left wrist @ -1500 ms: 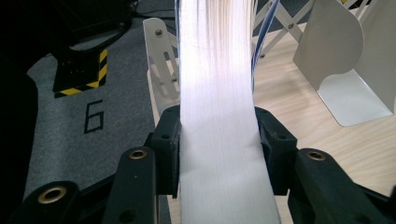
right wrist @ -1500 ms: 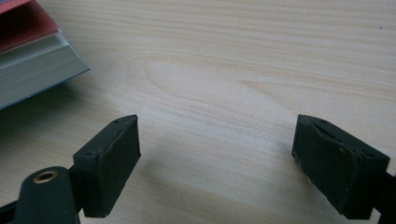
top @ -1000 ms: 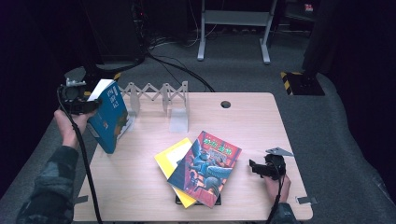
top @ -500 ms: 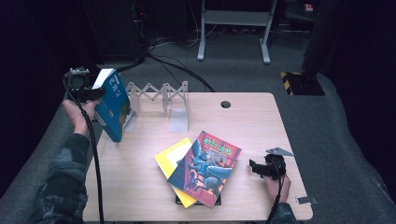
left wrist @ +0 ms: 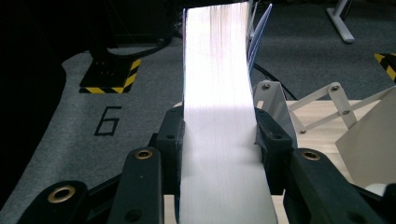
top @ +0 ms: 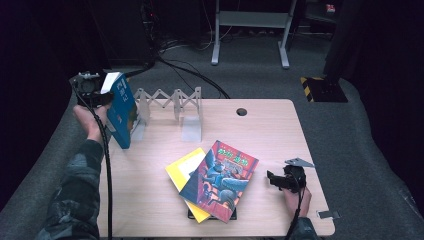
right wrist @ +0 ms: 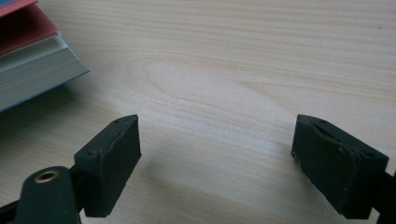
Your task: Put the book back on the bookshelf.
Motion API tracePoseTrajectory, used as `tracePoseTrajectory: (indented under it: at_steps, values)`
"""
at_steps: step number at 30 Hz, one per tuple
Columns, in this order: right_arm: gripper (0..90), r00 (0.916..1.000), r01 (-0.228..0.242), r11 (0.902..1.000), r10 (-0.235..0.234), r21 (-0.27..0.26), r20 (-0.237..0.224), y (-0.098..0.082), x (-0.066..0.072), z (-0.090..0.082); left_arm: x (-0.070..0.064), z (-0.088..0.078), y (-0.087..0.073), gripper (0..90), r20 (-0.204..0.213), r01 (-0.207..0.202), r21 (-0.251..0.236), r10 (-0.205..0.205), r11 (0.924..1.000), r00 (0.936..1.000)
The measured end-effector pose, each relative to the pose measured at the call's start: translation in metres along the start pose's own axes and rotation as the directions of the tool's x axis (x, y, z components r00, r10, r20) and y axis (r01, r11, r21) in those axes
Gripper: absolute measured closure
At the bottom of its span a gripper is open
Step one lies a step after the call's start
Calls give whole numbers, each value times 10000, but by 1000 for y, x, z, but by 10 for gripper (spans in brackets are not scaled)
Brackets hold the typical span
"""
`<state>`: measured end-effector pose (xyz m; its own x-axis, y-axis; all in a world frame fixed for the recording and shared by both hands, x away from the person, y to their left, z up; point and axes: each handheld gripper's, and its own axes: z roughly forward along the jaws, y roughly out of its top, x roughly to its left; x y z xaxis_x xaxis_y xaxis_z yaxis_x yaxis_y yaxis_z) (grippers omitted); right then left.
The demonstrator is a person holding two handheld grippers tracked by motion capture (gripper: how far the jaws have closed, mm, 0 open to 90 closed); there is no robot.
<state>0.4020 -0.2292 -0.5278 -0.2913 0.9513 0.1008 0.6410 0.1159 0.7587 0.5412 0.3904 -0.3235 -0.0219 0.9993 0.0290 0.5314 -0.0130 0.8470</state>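
**Blue book held at rack**

Left gripper point(top: 100, 91) is clamping the blue book point(top: 120, 109), holding it upright over the table's point(top: 150, 200) left edge beside the folding rack point(top: 172, 102). Book pile point(top: 215, 180) is lying mid-table. Right gripper point(top: 272, 179) is resting on the table, jaws apart, gripping nothing.

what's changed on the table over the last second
The left gripper, shut on the blue book, has carried it a little up the high view and stood it more upright beside the folding rack. The right gripper stayed open on the table, and the stacked books lay unmoved.
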Motion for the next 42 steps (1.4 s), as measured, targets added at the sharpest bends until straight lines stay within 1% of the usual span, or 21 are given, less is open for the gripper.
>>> tracePoseTrajectory:
  at_steps: [5,9,10,14,16,17,18,21,23,26,28,29,30,31,32,34,36,37,38,39,42]
  values:
    - [148,10000,-11,10000,11,-13,1,0,0,0,0,3,0,613,-159,81,-115,-83,9999,9998]
    - [148,10000,-12,10000,12,-16,2,0,0,0,0,6,2,613,-217,208,-2,-208,9998,9995]
    - [148,10000,-6,10000,6,-14,3,0,0,0,0,7,2,612,-289,235,-82,-237,9997,9993]
    - [148,10000,-28,10000,28,-20,-7,0,0,0,2,9,5,609,-328,312,103,-308,9995,9990]
    - [148,10000,-25,10000,25,-17,-5,0,0,0,1,12,6,606,-415,450,201,-441,9988,9982]
    - [148,10000,-30,10000,30,-16,-4,0,0,0,2,13,8,605,-411,183,349,-168,9992,9990]
    - [148,10000,-17,10000,17,-13,1,0,0,0,0,13,9,603,-429,211,464,-192,9987,9989]
    - [148,10000,-36,10000,35,-18,-14,0,0,0,-3,14,11,580,-652,-3,704,49,9975,9979]
    - [147,10000,-35,10000,35,-16,-21,0,0,0,-3,14,11,536,-747,-74,707,127,9975,9971]
    - [148,10000,-37,10000,37,-22,-30,0,0,0,-3,11,9,467,-704,-75,704,125,9975,9974]
    - [147,10000,-26,10000,26,-15,-27,0,0,0,1,8,8,414,-506,158,619,-126,9980,9986]
    - [148,10000,-21,10000,21,-15,-17,0,0,0,1,8,8,393,-506,158,619,-126,9980,9986]
    - [148,10000,-23,10000,23,-12,-12,0,0,0,3,5,7,361,-449,342,564,-317,9978,9985]
    - [148,10000,-21,10000,21,-11,-8,0,0,0,4,3,8,335,-323,310,509,-294,9982,9990]
    - [148,10000,-24,10000,24,-11,-3,0,0,0,5,1,8,305,-309,371,390,-359,9986,9989]
    - [148,10000,-10,10000,10,-6,4,0,0,0,5,-5,7,255,-276,265,229,-258,9994,9993]
    - [148,10000,41,10000,-41,-22,8,0,0,0,5,-10,7,217,-101,323,43,-323,9995,9994]
    - [148,10000,1,10000,-1,-6,9,0,0,0,5,-13,7,198,-39,227,42,-226,9997,9997]
    - [148,10000,-1,10000,1,-8,10,0,0,0,5,-13,7,181,-39,227,42,-226,9997,9997]
    - [147,10000,31,10000,-31,-18,13,0,0,0,4,-19,7,167,134,159,-28,-158,9999,9998]
    - [148,10000,42,10000,-42,-22,11,0,0,0,2,-29,8,154,336,45,-181,-39,9998,9994]
